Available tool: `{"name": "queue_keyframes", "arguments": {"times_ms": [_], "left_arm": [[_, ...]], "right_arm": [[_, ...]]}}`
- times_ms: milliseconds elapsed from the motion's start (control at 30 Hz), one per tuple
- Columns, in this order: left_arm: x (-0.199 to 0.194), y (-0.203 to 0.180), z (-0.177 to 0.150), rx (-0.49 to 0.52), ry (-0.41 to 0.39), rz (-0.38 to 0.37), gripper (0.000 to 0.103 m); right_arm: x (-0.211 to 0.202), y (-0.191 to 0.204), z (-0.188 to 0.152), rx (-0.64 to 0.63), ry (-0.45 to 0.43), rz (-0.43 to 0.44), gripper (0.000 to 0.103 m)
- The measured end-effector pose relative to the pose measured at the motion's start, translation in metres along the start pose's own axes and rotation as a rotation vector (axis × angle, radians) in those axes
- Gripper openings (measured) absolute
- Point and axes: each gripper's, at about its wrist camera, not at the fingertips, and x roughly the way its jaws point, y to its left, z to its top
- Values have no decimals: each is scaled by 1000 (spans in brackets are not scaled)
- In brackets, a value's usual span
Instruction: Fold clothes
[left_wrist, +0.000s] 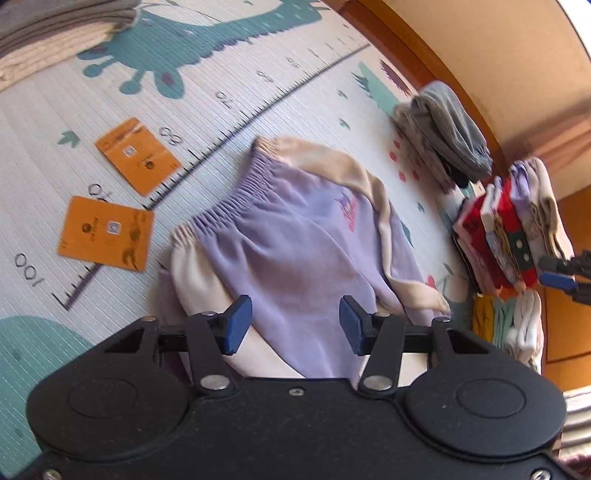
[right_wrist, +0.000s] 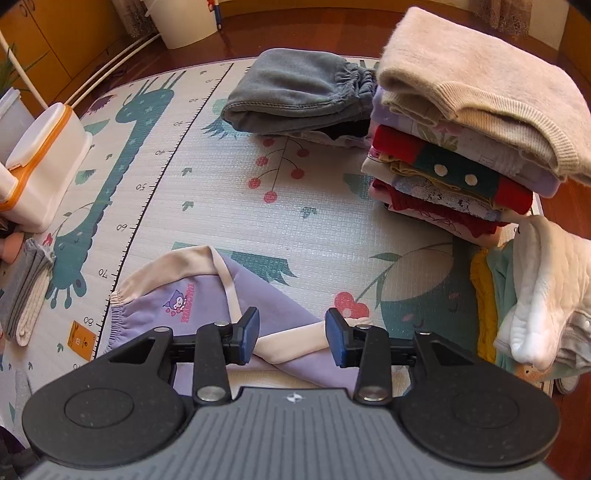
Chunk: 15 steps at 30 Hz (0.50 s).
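The lilac-and-cream trousers (left_wrist: 295, 236) lie rumpled on the play mat (left_wrist: 92, 110); both hand-held grippers (left_wrist: 295, 325) (right_wrist: 291, 338) are held wide, empty, so one layer could be pinched alone.

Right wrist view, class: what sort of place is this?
Probably a home floor: a children's play mat with height-ruler markings, folded clothes stack, and wooden flooring beyond.

- My left gripper (left_wrist: 295, 324) hangs over the lilac-and-cream trousers (left_wrist: 295, 236), jaws apart, nothing between them.
- The trousers lie flat on the play mat (left_wrist: 44, 147), elastic waistband (left_wrist: 229, 199) towards two orange cards (left_wrist: 137, 155).
- Folded clothes stacks (left_wrist: 509, 236) stand at the mat's right edge.
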Motion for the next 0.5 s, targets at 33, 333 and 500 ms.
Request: {"name": "queue_keyframes", "arguments": {"times_ms": [33, 333, 500], "left_arm": [[2, 10, 5, -36, -9, 11, 51], [32, 55, 21, -194, 4, 52, 51], [48, 61, 25, -208, 25, 40, 50]], "right_arm": [[-2, 3, 3, -27, 0, 8, 45], [37, 59, -10, -202, 85, 67, 48], [62, 132, -86, -447, 208, 161, 48]]}}
